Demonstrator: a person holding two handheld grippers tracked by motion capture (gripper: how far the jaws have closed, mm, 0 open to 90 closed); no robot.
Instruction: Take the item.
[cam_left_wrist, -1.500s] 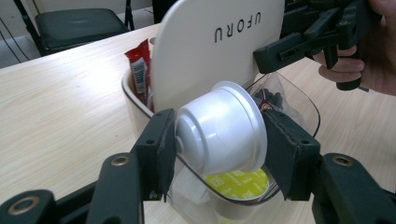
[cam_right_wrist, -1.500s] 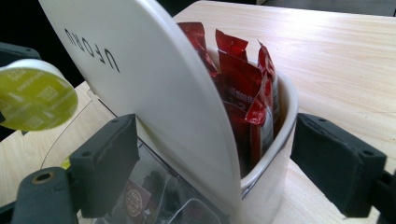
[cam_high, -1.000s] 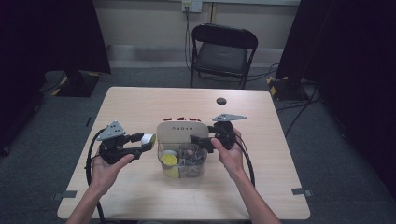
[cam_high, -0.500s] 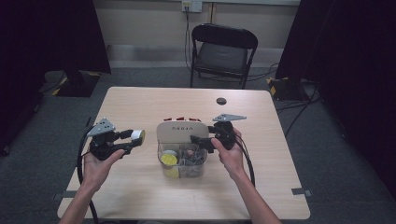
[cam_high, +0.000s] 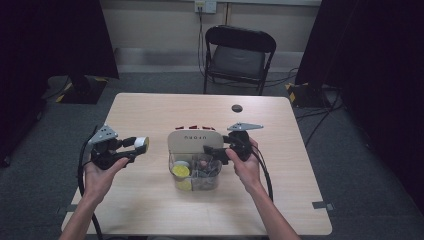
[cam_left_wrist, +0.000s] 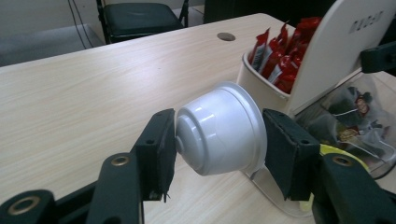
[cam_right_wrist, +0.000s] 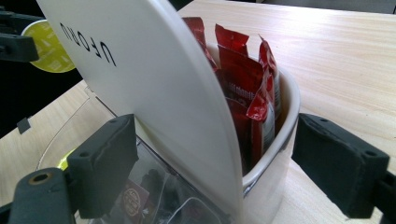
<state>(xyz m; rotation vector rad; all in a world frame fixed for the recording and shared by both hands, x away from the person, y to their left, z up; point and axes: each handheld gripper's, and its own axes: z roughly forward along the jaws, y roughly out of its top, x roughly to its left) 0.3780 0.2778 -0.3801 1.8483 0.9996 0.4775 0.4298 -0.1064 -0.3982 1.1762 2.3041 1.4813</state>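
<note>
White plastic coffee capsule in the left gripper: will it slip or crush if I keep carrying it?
The white plastic coffee capsule looks smooth and tapered, so it may slide between the left gripper pads. Its thin wall could probably dent under pressure. Set down sideways, it would likely roll.

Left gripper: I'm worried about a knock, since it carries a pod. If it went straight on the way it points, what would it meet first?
Probably the white organizer. The left gripper, shut on the white pod, points at its side; depth is unclear.

Light wooden table (cam_high: 150, 210), organizer (cam_high: 195, 150) upon it, cable hole (cam_high: 237, 108)
</note>
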